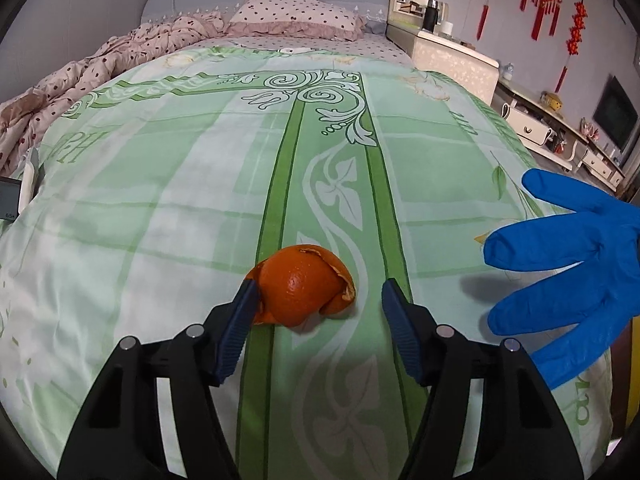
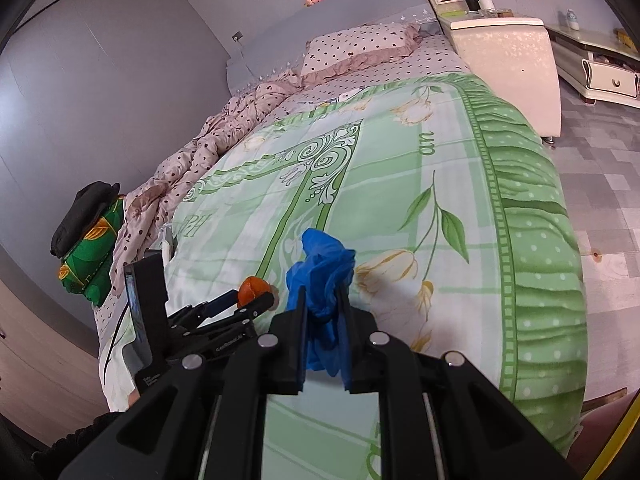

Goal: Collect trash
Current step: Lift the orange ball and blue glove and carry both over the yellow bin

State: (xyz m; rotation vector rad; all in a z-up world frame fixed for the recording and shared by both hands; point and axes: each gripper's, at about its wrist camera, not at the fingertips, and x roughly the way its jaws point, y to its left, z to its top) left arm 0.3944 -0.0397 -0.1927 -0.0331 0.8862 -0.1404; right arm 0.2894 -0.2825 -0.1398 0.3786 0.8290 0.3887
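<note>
The left gripper point(image 1: 318, 294) has its fingers spread wide, with an orange peel point(image 1: 304, 290) lying between them on the bed. The left finger point(image 1: 240, 324) touches or nearly touches the peel's left edge, while the right finger point(image 1: 400, 328) stands apart from it with a strip of cover showing between. The peel is a domed piece, orange skin up, with a torn rim curling at its right side. It rests on a green stripe of the bed cover point(image 1: 160, 200), near the close end of the bed.

The right gripper point(image 2: 322, 300) is clamped on a blue glove point(image 2: 322, 268). Its fingers are close together with the crumpled glove pinched between them; part of the glove bunches up above the fingertips and part hangs down between the fingers. In the left wrist view the same glove shows at the right edge, its empty fingers splayed out above the cover, to the right of the peel and apart from it.

In the right wrist view the left gripper sits to the left, with the peel at its tips.

Farther off, a dotted pillow point(image 1: 296, 14) lies at the head of the bed and a rumpled dotted quilt point(image 1: 80, 80) runs along the left side. A white bedside cabinet point(image 2: 508, 64) stands to the right of the bed's far end.
</note>
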